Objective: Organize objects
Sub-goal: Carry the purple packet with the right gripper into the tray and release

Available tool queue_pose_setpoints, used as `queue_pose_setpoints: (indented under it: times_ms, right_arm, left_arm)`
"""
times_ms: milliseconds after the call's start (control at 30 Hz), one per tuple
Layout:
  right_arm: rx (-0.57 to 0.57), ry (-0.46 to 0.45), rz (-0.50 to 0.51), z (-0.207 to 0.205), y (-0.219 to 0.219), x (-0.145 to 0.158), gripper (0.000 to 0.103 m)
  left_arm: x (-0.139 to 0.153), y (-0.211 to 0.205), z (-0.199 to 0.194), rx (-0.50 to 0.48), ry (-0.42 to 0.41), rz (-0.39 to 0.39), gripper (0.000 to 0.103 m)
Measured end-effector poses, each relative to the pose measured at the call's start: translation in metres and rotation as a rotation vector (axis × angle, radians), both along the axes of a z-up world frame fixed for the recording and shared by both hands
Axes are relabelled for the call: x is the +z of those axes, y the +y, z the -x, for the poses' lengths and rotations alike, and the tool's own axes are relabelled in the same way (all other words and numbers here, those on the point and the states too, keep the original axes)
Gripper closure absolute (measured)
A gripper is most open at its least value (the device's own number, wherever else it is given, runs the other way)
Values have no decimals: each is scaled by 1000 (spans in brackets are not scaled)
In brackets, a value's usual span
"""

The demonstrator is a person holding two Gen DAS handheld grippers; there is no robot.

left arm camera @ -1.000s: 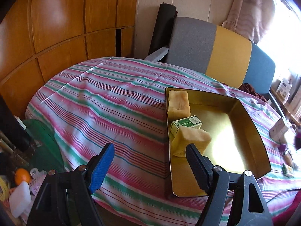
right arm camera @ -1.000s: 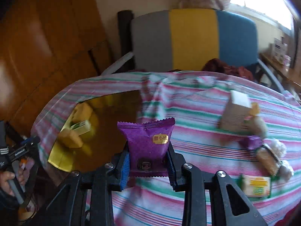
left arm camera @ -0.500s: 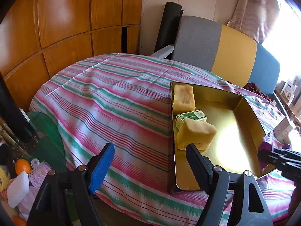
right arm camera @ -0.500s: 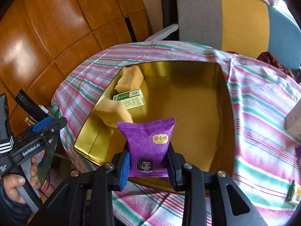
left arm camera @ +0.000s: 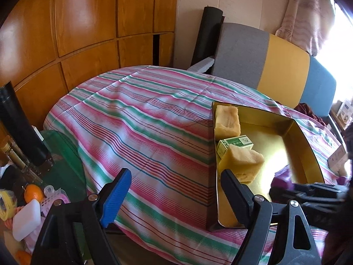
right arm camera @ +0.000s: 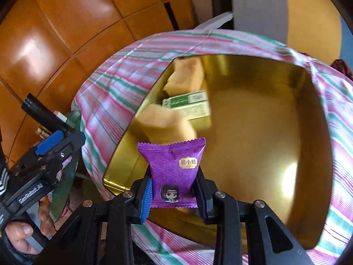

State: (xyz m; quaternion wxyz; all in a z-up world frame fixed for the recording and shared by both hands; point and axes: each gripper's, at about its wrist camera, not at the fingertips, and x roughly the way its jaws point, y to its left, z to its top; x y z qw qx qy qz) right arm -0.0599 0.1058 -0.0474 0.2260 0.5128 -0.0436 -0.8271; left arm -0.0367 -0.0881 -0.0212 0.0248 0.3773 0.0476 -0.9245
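Note:
My right gripper [right arm camera: 174, 193] is shut on a purple snack packet [right arm camera: 173, 169] and holds it over the near part of the gold tray [right arm camera: 260, 132]. The tray holds two yellow sponge cakes [right arm camera: 167, 124] and a green box [right arm camera: 189, 105] along its left side. In the left wrist view the tray [left arm camera: 308, 150] lies on the striped tablecloth, with the cakes [left arm camera: 242, 161] and green box [left arm camera: 235, 143] inside. My left gripper [left arm camera: 174, 193] is open and empty, low at the table's near edge, left of the tray. The right gripper shows blurred at that view's right edge [left arm camera: 308, 191].
A grey, yellow and blue chair [left arm camera: 271, 70] stands behind the table. Wooden panelling [left arm camera: 77, 33] runs along the left. Below the table edge on the left are bottles [left arm camera: 19, 161], an orange [left arm camera: 33, 193] and small clutter. A white box [left arm camera: 337, 159] lies right of the tray.
My right gripper has carried the purple packet closer in over the tray. My left gripper has drawn back slightly and stays open.

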Motion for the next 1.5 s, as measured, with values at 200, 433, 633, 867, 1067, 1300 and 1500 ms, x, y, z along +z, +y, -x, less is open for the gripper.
queue_pose_setpoints:
  times_ms: [200, 433, 633, 867, 1067, 1300, 1500]
  right_arm:
    - [43, -19, -32, 5, -26, -10, 70]
    - [49, -46, -53, 8, -33, -21, 70]
    - [55, -55, -64, 8, -36, -26, 69]
    - [58, -46, -73, 9, -38, -26, 68]
    - [77, -41, -54, 9, -42, -26, 65]
    - [66, -34, -22, 5, -40, -24, 60]
    - [47, -8, 37, -2, -26, -10, 56]
  left_arm:
    - [1, -6, 1, 20, 1, -2, 19]
    - [-1, -11, 2, 38, -5, 0, 19]
    - [-1, -10, 2, 37, -5, 6, 17]
    - [-2, -8, 2, 33, -6, 12, 16]
    - [-2, -9, 2, 38, -4, 12, 13]
    - [-1, -9, 2, 40, 0, 14, 12]
    - [1, -10, 1, 45, 12, 11, 10]
